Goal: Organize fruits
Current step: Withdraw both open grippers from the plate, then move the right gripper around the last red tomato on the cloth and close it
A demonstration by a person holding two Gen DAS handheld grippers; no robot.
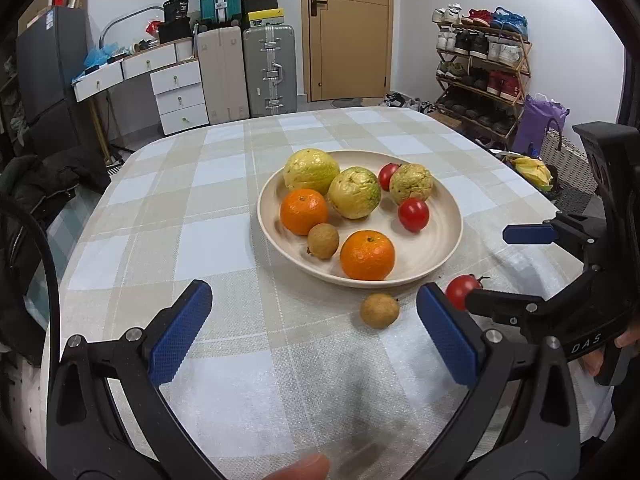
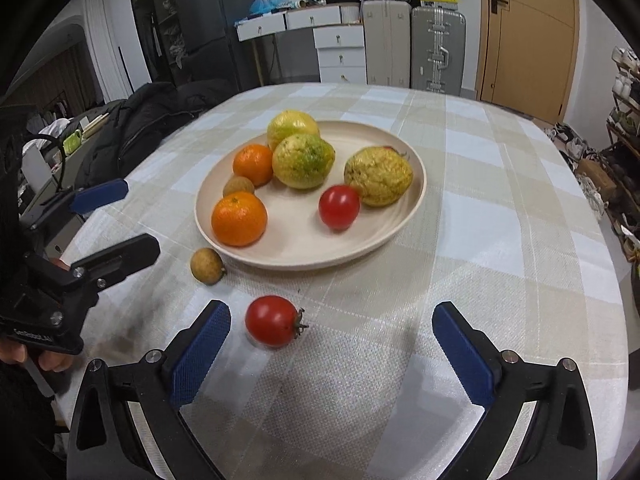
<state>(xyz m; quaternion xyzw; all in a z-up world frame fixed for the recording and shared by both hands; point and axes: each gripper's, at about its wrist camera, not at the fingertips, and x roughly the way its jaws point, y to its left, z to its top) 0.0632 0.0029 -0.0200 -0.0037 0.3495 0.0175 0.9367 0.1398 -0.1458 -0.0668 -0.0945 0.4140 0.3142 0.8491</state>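
A cream plate (image 1: 444, 216) (image 2: 304, 256) on the checked tablecloth holds three yellow-green guavas, two oranges, two tomatoes and a brown longan. A loose longan (image 1: 379, 311) (image 2: 207, 265) and a loose tomato (image 1: 463, 291) (image 2: 272, 321) lie on the cloth in front of the plate. My left gripper (image 1: 314, 330) is open and empty, the loose longan just ahead between its fingers. My right gripper (image 2: 332, 354) is open and empty, the loose tomato just ahead of its left finger. Each gripper also shows in the other's view, the right one (image 1: 500, 268) and the left one (image 2: 128, 220).
A dark jacket (image 2: 140, 120) lies on a chair at the table's left edge. Drawers, suitcases (image 1: 270, 68) and a door stand behind. A shoe rack (image 1: 480, 72) and a basket with bananas (image 1: 532, 170) are beyond the right edge.
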